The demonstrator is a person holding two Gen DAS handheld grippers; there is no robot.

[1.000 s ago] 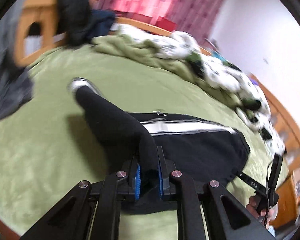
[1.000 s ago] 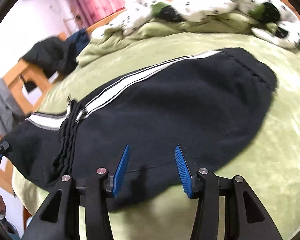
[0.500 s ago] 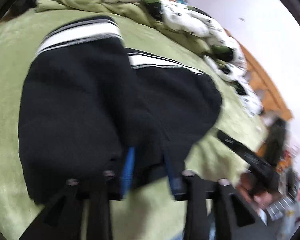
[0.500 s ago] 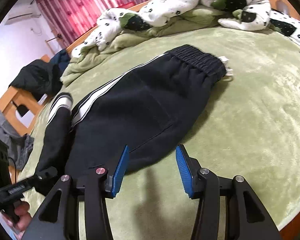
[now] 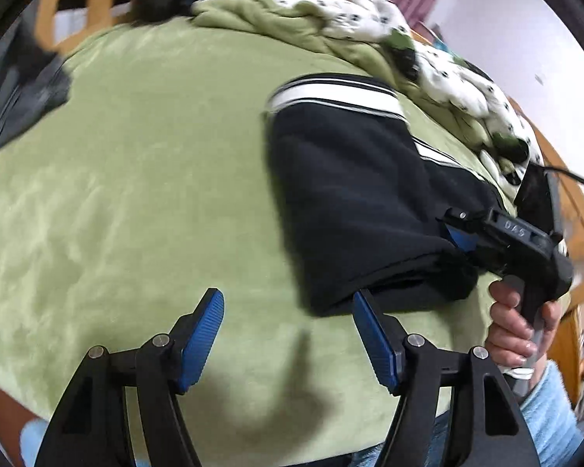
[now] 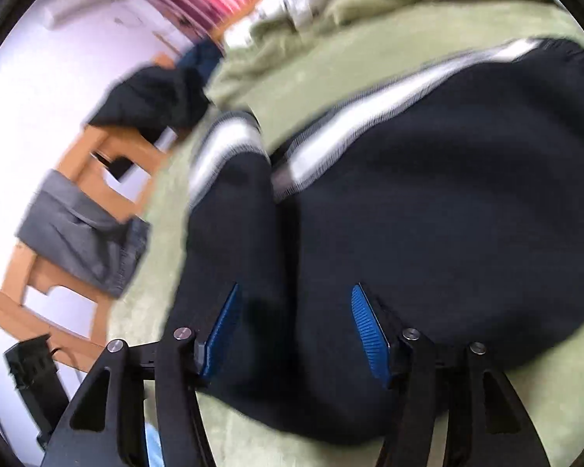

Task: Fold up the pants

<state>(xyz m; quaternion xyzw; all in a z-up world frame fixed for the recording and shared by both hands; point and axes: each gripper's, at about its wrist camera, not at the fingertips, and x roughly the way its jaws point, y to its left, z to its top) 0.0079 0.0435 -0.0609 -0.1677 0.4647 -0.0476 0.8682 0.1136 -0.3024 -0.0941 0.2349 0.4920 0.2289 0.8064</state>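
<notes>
The black pants (image 5: 354,194) with white side stripes lie folded on the green bed (image 5: 144,194), occupying the 1 to 3 o'clock part of the left wrist view. One striped leg end is laid over the rest of the garment, its white band up near 12 to 1 o'clock.

The left claw (image 5: 288,334) sits at 6 o'clock in its own view, its blue-padded jaws spread wide with nothing between them but green bedding. Its right pad is just beside the near edge of the pants, and whether it touches the cloth cannot be told.

The right claw (image 6: 292,330) is also spread wide. In its own view it is at 6 o'clock with black fabric filling the space between the pads, but the pads are not pinched together on it. Seen from the left camera, the right claw (image 5: 463,233) is at 3 o'clock, held by the person's hand (image 5: 518,327), its tip against the side edge of the folded pants.

A rumpled spotted quilt (image 5: 440,58) lies along the far side of the bed, from 12 to 2 o'clock. In the right wrist view a wooden chair (image 6: 78,179) stands at 9 o'clock beside the bed, with a grey garment (image 6: 78,233) draped on it and dark clothing (image 6: 152,97) at 10 o'clock. That view is blurred.
</notes>
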